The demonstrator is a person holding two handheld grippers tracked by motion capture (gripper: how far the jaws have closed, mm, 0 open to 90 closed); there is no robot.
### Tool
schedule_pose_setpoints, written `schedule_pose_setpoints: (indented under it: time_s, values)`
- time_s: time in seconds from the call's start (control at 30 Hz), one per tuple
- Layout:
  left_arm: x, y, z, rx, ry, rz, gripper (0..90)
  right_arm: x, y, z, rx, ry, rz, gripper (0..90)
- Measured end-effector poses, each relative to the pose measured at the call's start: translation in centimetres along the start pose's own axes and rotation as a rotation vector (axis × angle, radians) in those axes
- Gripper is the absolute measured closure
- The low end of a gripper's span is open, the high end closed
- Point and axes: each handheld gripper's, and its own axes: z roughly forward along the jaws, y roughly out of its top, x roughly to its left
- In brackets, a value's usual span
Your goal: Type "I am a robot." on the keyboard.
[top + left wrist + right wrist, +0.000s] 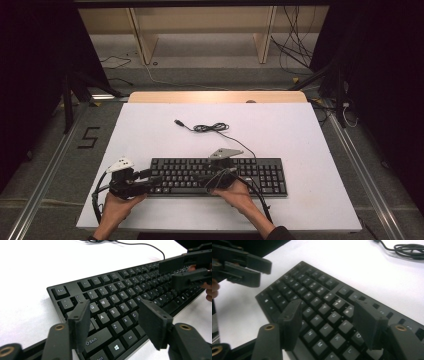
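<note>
A black keyboard [267, 175] lies across the near half of the white tabletop [280, 135]. Its cable [210, 128] runs back to a loose coil with the plug free. My left gripper [152, 176] hovers at the keyboard's left end, open. In the left gripper view my left gripper [115, 307] stands over the letter keys [120, 297] with nothing between the jaws. My right gripper [212, 175] is at the middle of the keyboard's front edge, open too. In the right gripper view my right gripper [328, 306] stands wide above the keys [319, 297], apart from them.
The other gripper shows across the keyboard in each gripper view: the right one [185, 272], the left one [244, 267]. A wooden strip [217, 96] borders the table's far edge. Beyond are shelving legs [142, 40], floor cables [295, 50] and stand legs [67, 100].
</note>
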Motion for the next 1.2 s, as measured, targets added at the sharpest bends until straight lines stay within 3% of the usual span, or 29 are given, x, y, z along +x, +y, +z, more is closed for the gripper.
schedule_pose_setpoints:
  time_s: [0.7,0.9,1.2]
  values:
    - [0.0,0.1,-0.2,-0.040,-0.004,0.006,33.7,2.3,-0.7,-0.5,0.014,0.064,-0.045,40.0]
    - [-0.1,0.1,-0.2,-0.048,-0.007,0.006,33.0,2.6,-1.0,-0.4,0.025,0.079,-0.053,47.7]
    - [-0.1,0.1,-0.3,-0.055,-0.008,0.014,32.5,2.9,-1.5,-0.3,0.042,0.091,-0.067,66.9]
